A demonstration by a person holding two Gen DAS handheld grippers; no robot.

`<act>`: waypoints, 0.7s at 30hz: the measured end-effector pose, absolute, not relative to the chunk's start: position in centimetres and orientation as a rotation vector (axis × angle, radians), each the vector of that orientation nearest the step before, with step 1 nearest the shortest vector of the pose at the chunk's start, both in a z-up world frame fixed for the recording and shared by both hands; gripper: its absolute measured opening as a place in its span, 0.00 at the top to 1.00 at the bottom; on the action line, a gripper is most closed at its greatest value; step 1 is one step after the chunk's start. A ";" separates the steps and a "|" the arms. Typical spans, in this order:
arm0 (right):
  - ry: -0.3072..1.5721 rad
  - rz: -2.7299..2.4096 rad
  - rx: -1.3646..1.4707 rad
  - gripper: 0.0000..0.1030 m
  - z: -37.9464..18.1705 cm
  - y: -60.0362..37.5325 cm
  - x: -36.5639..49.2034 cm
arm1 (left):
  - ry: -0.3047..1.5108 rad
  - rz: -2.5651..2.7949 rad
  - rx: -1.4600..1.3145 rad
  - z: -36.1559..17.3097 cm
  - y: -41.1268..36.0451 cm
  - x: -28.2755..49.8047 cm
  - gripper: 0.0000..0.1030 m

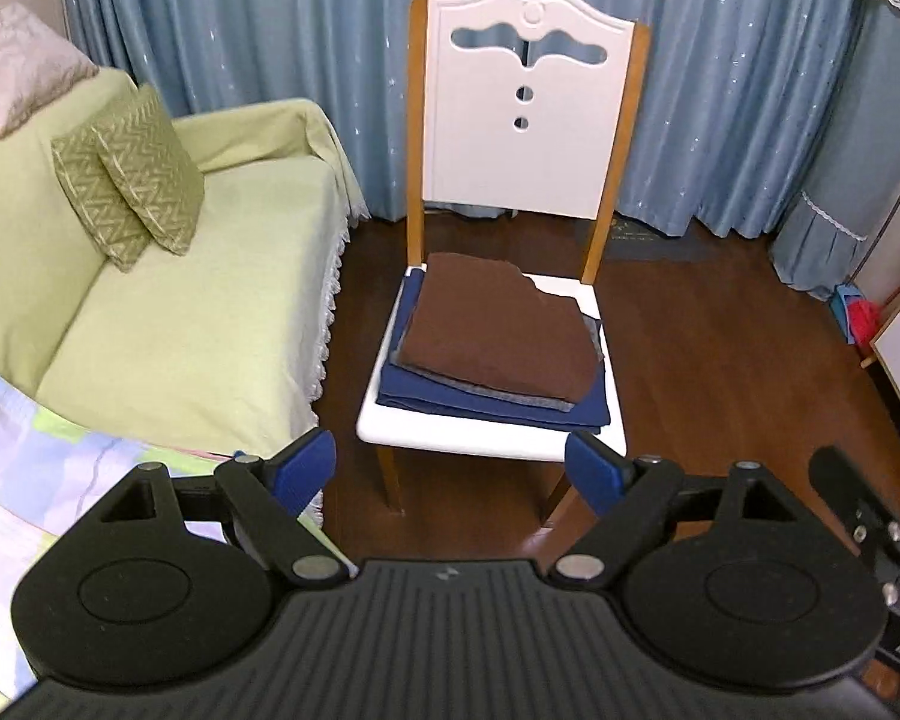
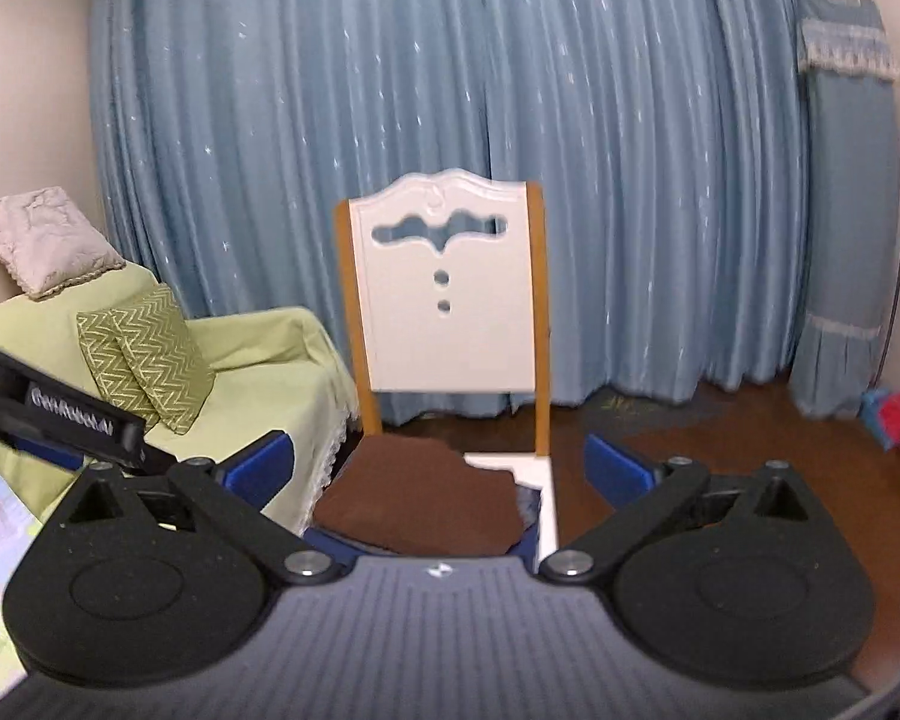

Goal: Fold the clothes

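On white chair (image 1: pixel 486 438), folded clothes (image 1: pixel 498 336).

Bare floor (image 1: pixel 720 360) right of chair (image 1: pixel 528 168)

Black tool (image 1: pixel 450 462), blue fingertips (image 1: pixel 306 462), ribbed grey housing

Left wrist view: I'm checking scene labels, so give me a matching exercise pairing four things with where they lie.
Things:
1. folded brown cloth
2. folded navy blue cloth
3. two green zigzag cushions
4. pale pink cushion

Places:
A. leaning on the green-covered sofa's backrest
B. top of the pile
C. bottom of the pile, on the white wooden chair's seat
D. on top of the sofa's backrest

Pairs: 1-B, 2-C, 3-A, 4-D
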State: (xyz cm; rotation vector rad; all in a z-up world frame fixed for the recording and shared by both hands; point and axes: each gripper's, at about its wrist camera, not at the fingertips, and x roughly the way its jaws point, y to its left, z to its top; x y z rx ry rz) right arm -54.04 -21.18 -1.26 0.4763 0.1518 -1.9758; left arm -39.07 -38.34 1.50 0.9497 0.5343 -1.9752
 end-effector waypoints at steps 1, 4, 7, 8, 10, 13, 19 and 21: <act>0.156 -1.978 0.516 0.01 -1.1 -20.8 -54.0 | 0.539 -1.977 0.966 1.6 -38.1 -38.9 0.17; 0.144 -1.989 0.624 0.01 -1.0 -19.6 -53.7 | 0.526 -1.995 0.995 1.9 -37.3 -38.2 0.17; 0.116 -2.010 0.753 0.01 -1.1 -18.1 -52.8 | 0.496 -1.983 1.004 2.1 -36.0 -36.9 0.17; 0.119 -2.016 0.783 0.01 -1.3 -18.0 -52.5 | 0.498 -1.987 1.006 2.1 -35.5 -36.2 0.17; 0.128 -2.021 0.837 0.01 -1.7 -18.0 -51.7 | 0.516 -1.990 1.007 2.2 -34.8 -34.9 0.17; 0.104 -2.031 0.842 0.01 -1.6 -17.2 -49.9 | 0.544 -2.001 1.011 2.3 -33.8 -33.3 0.17; 0.114 -2.057 0.821 0.01 -0.9 -16.7 -46.9 | 0.483 -2.010 1.046 1.9 -32.4 -31.6 0.17; 0.125 -2.060 0.810 0.01 -0.9 -16.9 -46.1 | 0.444 -2.006 1.055 1.7 -32.1 -31.3 0.17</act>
